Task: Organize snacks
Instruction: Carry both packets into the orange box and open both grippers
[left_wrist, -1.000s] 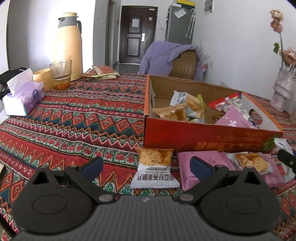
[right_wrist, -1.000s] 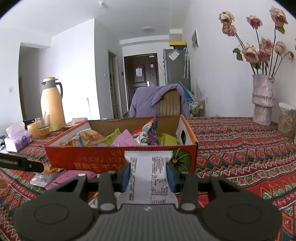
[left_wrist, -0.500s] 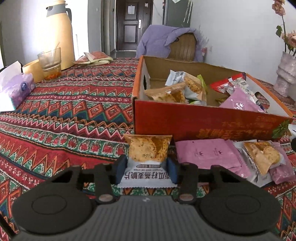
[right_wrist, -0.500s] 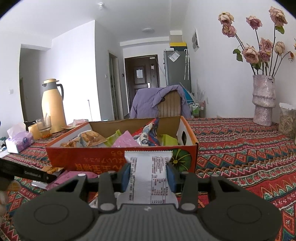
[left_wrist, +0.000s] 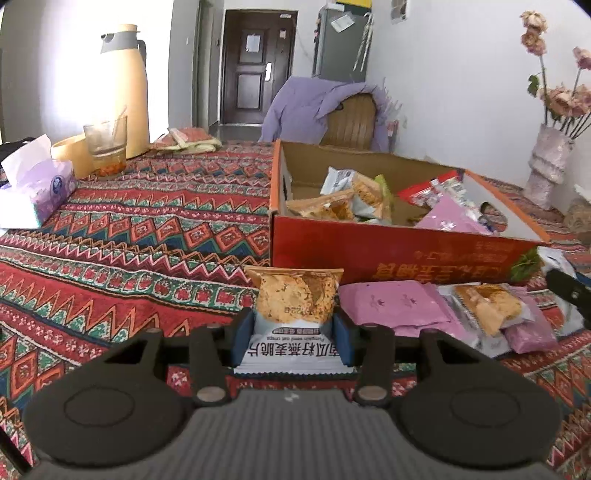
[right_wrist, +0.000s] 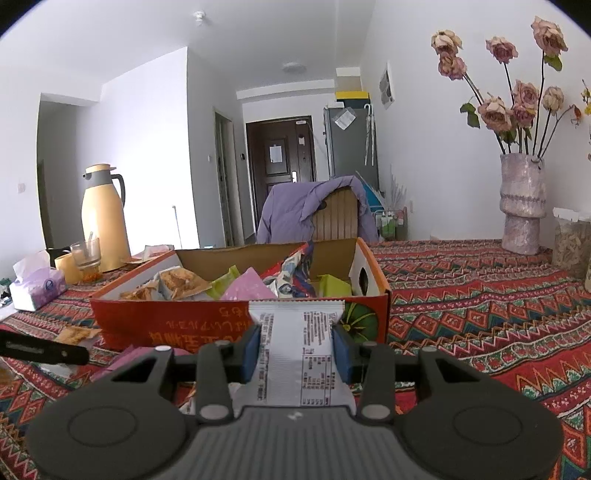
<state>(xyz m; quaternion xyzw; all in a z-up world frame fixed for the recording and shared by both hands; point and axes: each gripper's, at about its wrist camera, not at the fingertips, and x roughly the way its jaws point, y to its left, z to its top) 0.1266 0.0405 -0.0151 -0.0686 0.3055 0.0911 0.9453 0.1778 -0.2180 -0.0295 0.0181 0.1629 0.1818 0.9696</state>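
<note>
At far left on the table, tissues (left_wrist: 35, 195), glass (left_wrist: 107, 147) and flask (left_wrist: 123, 88) stand well clear of the sorting. Nearer, the left gripper (left_wrist: 291, 334) pinches an oat-crisp packet (left_wrist: 293, 314) by its sides, likely bound for the box (left_wrist: 369, 254) just behind. Pink packets (left_wrist: 388, 302) wait beside it. Rightmost, the right gripper (right_wrist: 295, 349) clamps a white packet (right_wrist: 295, 350), its top against the box front.
</note>
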